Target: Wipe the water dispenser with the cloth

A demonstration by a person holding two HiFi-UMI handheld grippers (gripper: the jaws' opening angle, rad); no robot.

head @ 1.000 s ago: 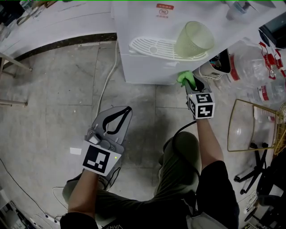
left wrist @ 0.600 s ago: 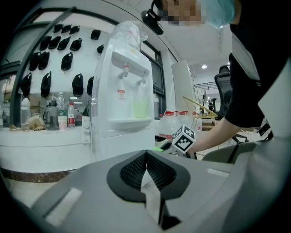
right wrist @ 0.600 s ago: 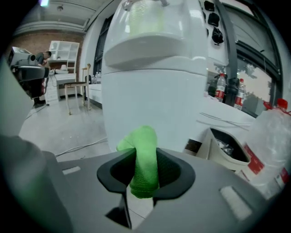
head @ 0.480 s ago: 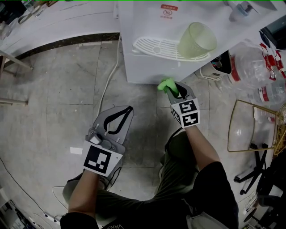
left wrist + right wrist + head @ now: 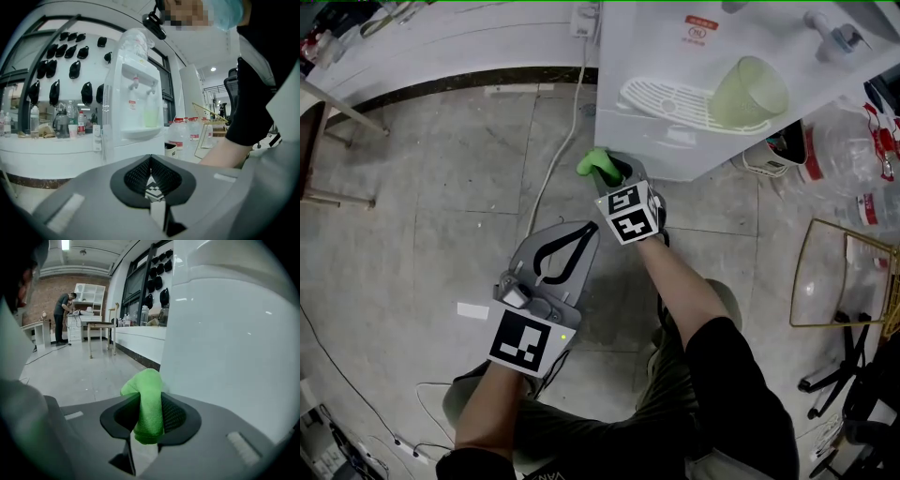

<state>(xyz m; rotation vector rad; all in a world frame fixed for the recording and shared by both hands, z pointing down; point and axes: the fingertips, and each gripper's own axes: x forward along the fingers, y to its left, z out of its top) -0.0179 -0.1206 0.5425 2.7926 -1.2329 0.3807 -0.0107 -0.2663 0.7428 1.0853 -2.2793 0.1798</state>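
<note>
The white water dispenser (image 5: pixel 694 103) stands on the floor at the upper right of the head view, with a drip tray (image 5: pixel 661 101) and a pale green cup (image 5: pixel 748 92) on it. My right gripper (image 5: pixel 607 171) is shut on a bright green cloth (image 5: pixel 594 161) at the dispenser's lower left corner. In the right gripper view the cloth (image 5: pixel 148 404) sticks up between the jaws beside the white side panel (image 5: pixel 225 343). My left gripper (image 5: pixel 572 246) hangs lower over the floor, shut with nothing in it. In the left gripper view the dispenser (image 5: pixel 136 93) shows ahead.
A white cable (image 5: pixel 553 159) runs down the floor left of the dispenser. Water bottles (image 5: pixel 862 159) and a gold wire rack (image 5: pixel 848 281) stand to the right. A white counter (image 5: pixel 441 42) runs along the back. A chair leg (image 5: pixel 342 112) is at far left.
My right gripper has carried the green cloth leftward along the dispenser's lower front to its left corner. The left gripper has stayed low over the floor.
</note>
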